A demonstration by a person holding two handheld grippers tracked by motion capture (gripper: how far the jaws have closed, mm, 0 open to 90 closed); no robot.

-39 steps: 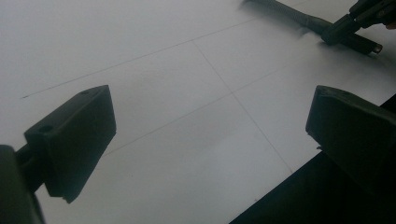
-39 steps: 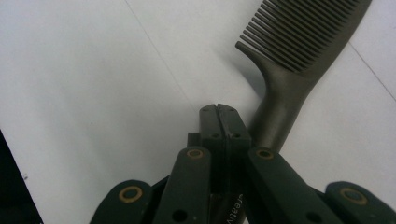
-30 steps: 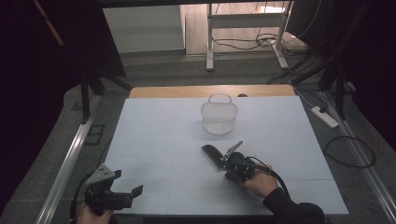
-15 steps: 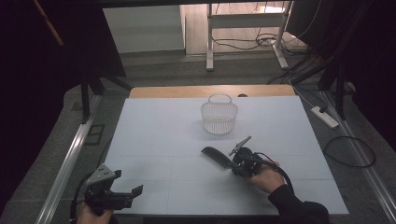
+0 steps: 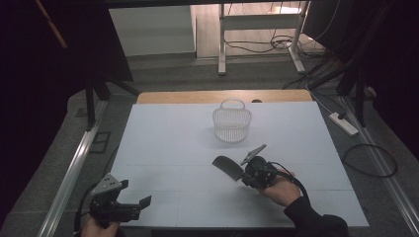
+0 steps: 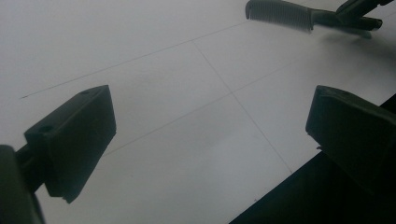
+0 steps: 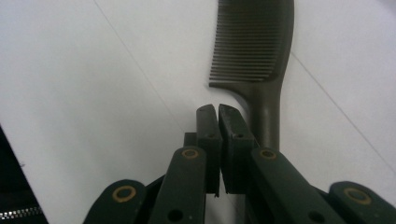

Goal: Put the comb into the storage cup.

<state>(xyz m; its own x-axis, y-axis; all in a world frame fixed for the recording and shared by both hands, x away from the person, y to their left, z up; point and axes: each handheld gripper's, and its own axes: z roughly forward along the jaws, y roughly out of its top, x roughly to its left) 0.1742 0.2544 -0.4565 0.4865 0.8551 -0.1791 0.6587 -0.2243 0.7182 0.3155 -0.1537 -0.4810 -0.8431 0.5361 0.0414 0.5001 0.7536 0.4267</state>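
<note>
While the left gripper (image 5: 129, 207) rests at the near left edge of the table (image 5: 163, 148) with its jaws wide apart and nothing between them, probably waiting for its turn, the work is at the right. There the comb (image 7: 254, 51) lies flat on the table, in front of the basket (image 5: 231, 123). The right gripper (image 7: 218, 114) has its jaws together and empty, just beside the comb's handle, perhaps to push it.
</note>
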